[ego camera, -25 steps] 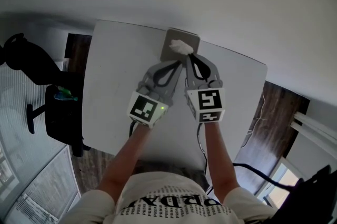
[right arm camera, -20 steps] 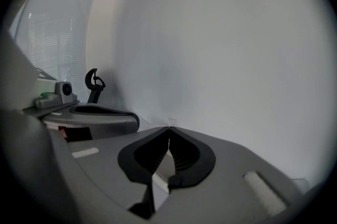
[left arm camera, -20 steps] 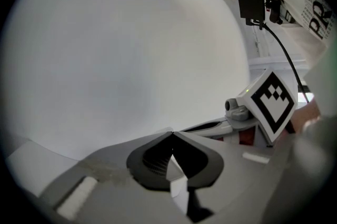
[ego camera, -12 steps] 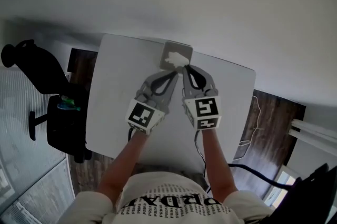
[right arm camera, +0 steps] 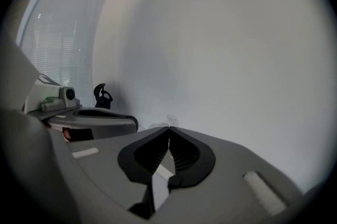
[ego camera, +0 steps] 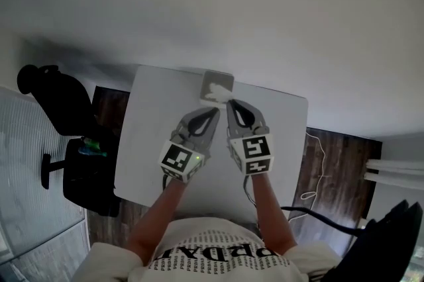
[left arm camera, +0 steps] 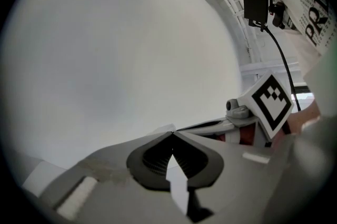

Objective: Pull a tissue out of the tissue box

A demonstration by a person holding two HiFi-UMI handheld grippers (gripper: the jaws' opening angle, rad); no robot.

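A grey tissue box (ego camera: 217, 80) sits at the far edge of the white table (ego camera: 149, 135). A white tissue (ego camera: 214, 92) rises from its top toward my right gripper (ego camera: 230, 102), which is shut on the tissue's end. A thin wisp of tissue (right arm camera: 169, 121) shows just past the closed tips in the right gripper view. My left gripper (ego camera: 216, 111) is beside the right one, jaws shut, slightly nearer to me than the tissue. A pale edge of tissue (left arm camera: 162, 129) lies just beyond its tips; I see nothing pinched between them.
A black office chair (ego camera: 66, 135) stands left of the table on the wood floor. A black cable (ego camera: 318, 216) runs along the floor at right. A plain white wall (ego camera: 265, 9) lies behind the table. Window blinds (right arm camera: 63, 39) show at left.
Both grippers have lifted together, away from the box, with the tissue drawn up after the right one. The table and box look smaller and farther below than before.
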